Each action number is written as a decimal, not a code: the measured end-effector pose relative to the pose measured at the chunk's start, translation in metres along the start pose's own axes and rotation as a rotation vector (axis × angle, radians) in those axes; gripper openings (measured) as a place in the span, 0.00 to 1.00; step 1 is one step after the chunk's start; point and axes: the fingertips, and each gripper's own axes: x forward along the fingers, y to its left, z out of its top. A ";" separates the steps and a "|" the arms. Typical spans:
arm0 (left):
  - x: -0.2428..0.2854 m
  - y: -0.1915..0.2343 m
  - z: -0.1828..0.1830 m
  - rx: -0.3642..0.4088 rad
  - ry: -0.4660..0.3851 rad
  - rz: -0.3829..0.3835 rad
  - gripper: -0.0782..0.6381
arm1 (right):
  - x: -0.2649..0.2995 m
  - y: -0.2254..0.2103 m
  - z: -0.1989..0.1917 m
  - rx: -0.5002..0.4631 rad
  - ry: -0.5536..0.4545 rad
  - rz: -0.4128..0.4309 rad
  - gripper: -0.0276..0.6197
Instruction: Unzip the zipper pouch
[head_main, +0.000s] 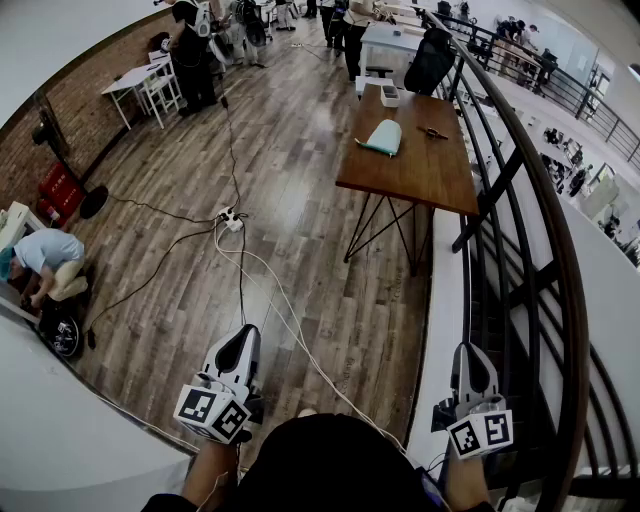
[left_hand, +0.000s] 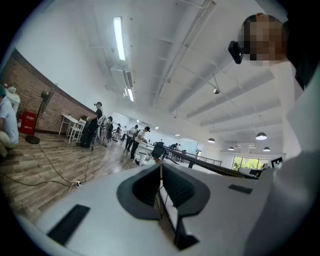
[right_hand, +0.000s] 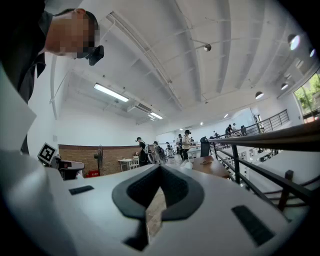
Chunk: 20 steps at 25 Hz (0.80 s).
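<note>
I watched the person stand on the wooden plank floor, well away from the brown wooden table on black metal legs, with one claw held low in each hand. The left claw was clenched, its dark jaws pressed together with nothing between them. The right claw was clenched and empty in the same way. Both pointed out over the floor towards the table.

The mint-green soft zipper pouch lay flat on the table, towards its left edge, far from both claws. Beyond it, near the far end, sat a small white open box. To the right of the pouch lay a small dark object that I could not make out.

A black metal railing curved along the right side of the table. Thin cables ran over the floor to a white power strip between the person and the table. At the left a crouching person in a light blue top bent low beside the red brick wall.
</note>
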 end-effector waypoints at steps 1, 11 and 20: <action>-0.002 0.002 0.000 0.002 0.001 0.001 0.14 | -0.001 0.001 -0.001 0.001 0.002 -0.004 0.03; 0.004 0.013 0.009 0.041 -0.006 -0.021 0.13 | 0.001 0.010 -0.002 -0.011 0.003 -0.035 0.03; 0.008 0.010 0.016 0.081 -0.033 -0.091 0.14 | 0.002 0.021 0.002 -0.016 -0.052 -0.084 0.04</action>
